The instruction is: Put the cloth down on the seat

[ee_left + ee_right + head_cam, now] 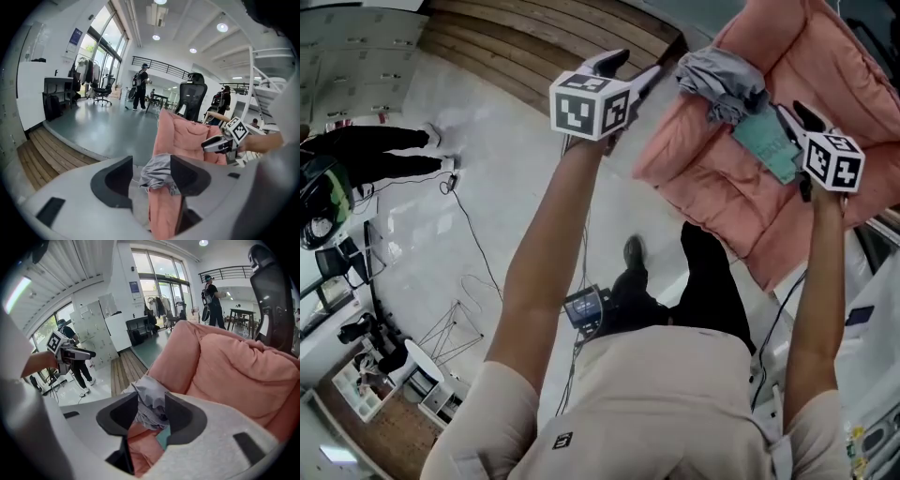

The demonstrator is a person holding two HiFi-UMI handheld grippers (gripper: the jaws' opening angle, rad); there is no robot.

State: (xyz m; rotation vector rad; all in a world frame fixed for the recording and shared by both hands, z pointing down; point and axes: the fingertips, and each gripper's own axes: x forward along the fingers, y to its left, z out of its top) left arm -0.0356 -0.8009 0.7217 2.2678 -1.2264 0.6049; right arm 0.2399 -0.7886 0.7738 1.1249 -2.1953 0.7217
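A crumpled grey cloth (722, 80) lies on the upper part of a pink cushioned seat (741, 178), beside a teal tag (769, 145). My left gripper (633, 70) is just left of the cloth, jaws apart. My right gripper (797, 114) is at the cloth's right side, over the teal tag. In the left gripper view the cloth (157, 171) shows beyond the open jaws (151, 180), close to the right one, draped on the seat (187, 136). In the right gripper view the cloth (152, 404) sits in the gap of the wide jaws (151, 416), resting on the seat (225, 366).
A wooden platform edge (534, 47) runs behind the seat. A person in black (375, 150) stands far left, with cables and a tripod (455, 328) on the pale floor. A black office chair (192, 96) stands behind the seat. White furniture borders the right side.
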